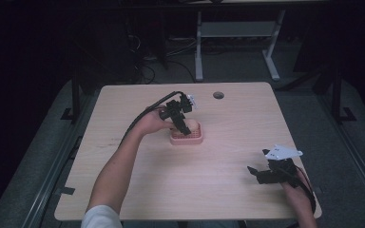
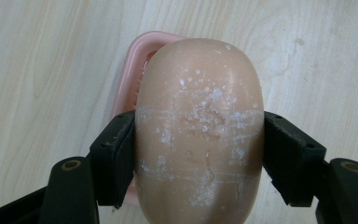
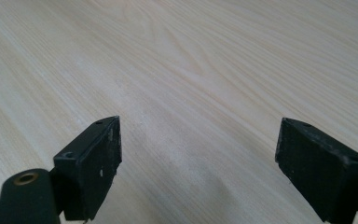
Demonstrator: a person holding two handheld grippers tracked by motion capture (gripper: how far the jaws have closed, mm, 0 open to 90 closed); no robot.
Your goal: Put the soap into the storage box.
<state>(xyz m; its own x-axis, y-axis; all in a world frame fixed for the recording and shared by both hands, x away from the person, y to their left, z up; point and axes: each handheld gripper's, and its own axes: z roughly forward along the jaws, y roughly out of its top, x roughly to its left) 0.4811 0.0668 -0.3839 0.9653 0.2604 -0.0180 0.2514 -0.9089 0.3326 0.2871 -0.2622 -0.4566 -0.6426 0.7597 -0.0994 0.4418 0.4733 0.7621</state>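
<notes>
In the high view we saw a pale wooden table (image 1: 180,180) with a round hole (image 1: 218,95) near its far edge, and a pink soap dish (image 1: 187,133) sitting a little beyond the middle of the table, nearer the far edge than the near one. Our left gripper (image 1: 182,122) hung right over that dish, pointing down, with the left hand (image 1: 153,121) and forearm reaching in from the near left corner; a tan bar of soap (image 1: 184,126) showed between its jaws just above the dish. Our right gripper (image 1: 255,173) lay low by the near right corner of the table, well apart from the dish, its grey plate (image 1: 281,152) on top and the right hand (image 1: 295,194) behind it. In the left gripper view we looked straight down at the soap (image 2: 199,130), a rounded tan bar flecked with white marks; both black jaws pressed against its two sides, so the left gripper (image 2: 198,154) was clamped on it. The pink rim of the dish (image 2: 130,70) peeked out from under the bar's left side, with bare wood all round. In the right gripper view the right gripper (image 3: 198,161) had its jaws spread wide with nothing between them, only the wood grain of the table (image 3: 191,65) beneath
</notes>
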